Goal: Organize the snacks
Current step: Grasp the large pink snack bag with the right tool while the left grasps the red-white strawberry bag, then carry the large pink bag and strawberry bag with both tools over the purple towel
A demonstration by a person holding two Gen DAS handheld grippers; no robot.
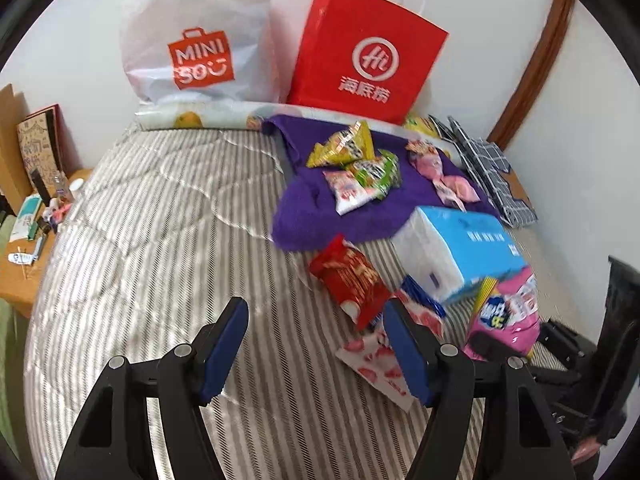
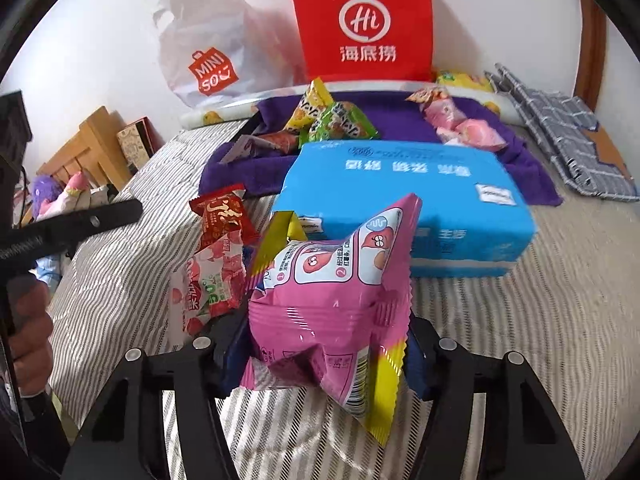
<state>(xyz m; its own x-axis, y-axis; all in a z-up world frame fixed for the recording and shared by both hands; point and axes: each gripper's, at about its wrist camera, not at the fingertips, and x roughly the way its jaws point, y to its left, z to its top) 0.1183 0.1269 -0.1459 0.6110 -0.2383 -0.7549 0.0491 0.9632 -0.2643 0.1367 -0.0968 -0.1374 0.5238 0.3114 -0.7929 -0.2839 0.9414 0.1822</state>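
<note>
Pink snack packet (image 2: 332, 312) sits between the fingers of the right gripper (image 2: 320, 356), whose blue pads press into its puffed sides, so it is held, low over the striped bed cover (image 2: 540, 340) and just in front of the blue tissue pack (image 2: 404, 200). The grip bites the bag's air-filled belly, which will likely squash and slide; a steady, moderate squeeze and a slow carry should keep it from popping out or bursting.

The left gripper (image 1: 316, 344) hangs with its fingers apart and nothing between them, just beside a white-and-red packet (image 1: 376, 364) and a red packet (image 1: 348, 280) lying on the bed.

Farther up, sorted-looking heaps lie on the purple towel (image 1: 304, 216): yellow and green packets (image 1: 352, 152) in one, pale pink packets (image 1: 444, 176) in another. Judging by colour, the held packet probably belongs with the pink heap. The tissue pack stands in the way, so lift over it rather than drag, and lower the packet fully before letting go.
</note>
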